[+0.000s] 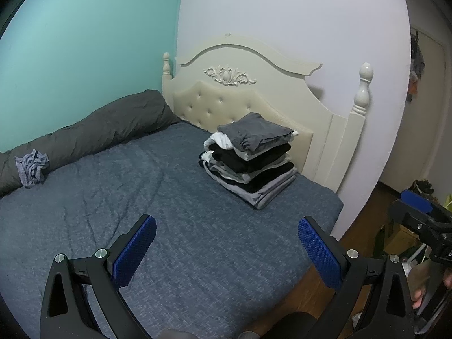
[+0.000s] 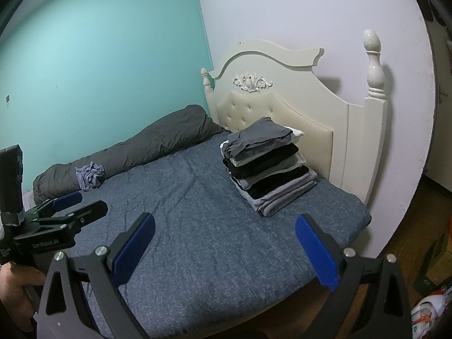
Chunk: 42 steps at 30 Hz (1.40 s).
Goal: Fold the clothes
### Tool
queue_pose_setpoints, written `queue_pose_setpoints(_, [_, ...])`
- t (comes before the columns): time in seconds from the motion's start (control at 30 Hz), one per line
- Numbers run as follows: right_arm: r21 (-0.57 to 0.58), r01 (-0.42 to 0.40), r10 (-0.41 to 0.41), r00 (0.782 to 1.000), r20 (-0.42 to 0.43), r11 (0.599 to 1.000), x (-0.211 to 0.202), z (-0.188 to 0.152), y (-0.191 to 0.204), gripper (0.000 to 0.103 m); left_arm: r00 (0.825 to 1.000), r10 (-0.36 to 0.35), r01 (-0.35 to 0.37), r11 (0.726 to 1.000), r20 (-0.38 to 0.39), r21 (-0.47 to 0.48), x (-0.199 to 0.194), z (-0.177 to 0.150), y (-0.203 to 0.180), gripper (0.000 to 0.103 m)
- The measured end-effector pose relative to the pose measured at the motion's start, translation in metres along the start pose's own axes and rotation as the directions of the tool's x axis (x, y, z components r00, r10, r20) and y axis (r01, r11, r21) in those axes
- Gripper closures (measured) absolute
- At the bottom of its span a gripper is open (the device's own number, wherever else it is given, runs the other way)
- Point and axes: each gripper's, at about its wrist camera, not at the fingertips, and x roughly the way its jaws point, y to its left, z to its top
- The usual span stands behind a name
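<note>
Bed (image 1: 175, 212) filled most of both views, blue-grey cover bare across the middle. Along its far edge, against the teal wall, lay a long dark rolled duvet (image 1: 93, 132). Cream headboard (image 1: 254, 90) stood at the head end.

At the head-end corner nearest me sat the stack of folded clothes (image 1: 251, 161), greys, blacks, some white, dark grey piece on top, resting just in front of the headboard padding. Looked tidy, no overhang that worried me.

Only loose piece I could find: a small crumpled grey-blue garment (image 1: 31, 166) at the far edge, leaning on the duvet roll, well apart from the stack.

Left gripper (image 1: 226, 250) hung over the near edge w/ blue pads spread wide, nothing between them. Right gripper (image 2: 224, 250) was the same, fingers apart and empty; from the left cam it showed at the frame's right side, past the bed's corner above the wood floor.

My read: between garments, most of the pile done, one item left. Next move, as I judged it, called for reaching across to the far edge, pinching that bundle clear of the duvet, dragging it to the open middle and spreading it flat. Risk was catching duvet fabric w/ it.
</note>
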Motion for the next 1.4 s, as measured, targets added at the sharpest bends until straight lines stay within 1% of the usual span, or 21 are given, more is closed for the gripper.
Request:
queue_pose_setpoints(0.4, [0.004, 0.005, -0.005, 1.0, 0.003, 1.0, -0.0003, 0.0006, -0.0008, 0.002, 1.0, 0.001, 0.0, 1.0, 0.012, -0.003, -0.002, -0.0008, -0.0002, 0.0])
queue_pose_setpoints(0.5, [0.004, 0.002, -0.002, 1.0, 0.004, 1.0, -0.0004, 0.001, -0.0005, 0.001, 1.0, 0.002, -0.002, 1.0, 0.012, -0.004, -0.002, -0.0002, -0.0006, 0.0])
queue_pose_setpoints(1.1, [0.006, 0.009, -0.009, 1.0, 0.005, 1.0, 0.0007, 0.0018, 0.0006, 0.0, 1.0, -0.018, 0.018, 1.0, 0.004, -0.024, 0.0002, 0.0004, 0.0025, 0.0])
queue_pose_setpoints(1.4, [0.007, 0.01, -0.01, 1.0, 0.001, 1.0, 0.0004, 0.0008, -0.0012, 0.0, 1.0, -0.013, 0.013, 1.0, 0.006, -0.026, 0.0, 0.0025, 0.0026, 0.0])
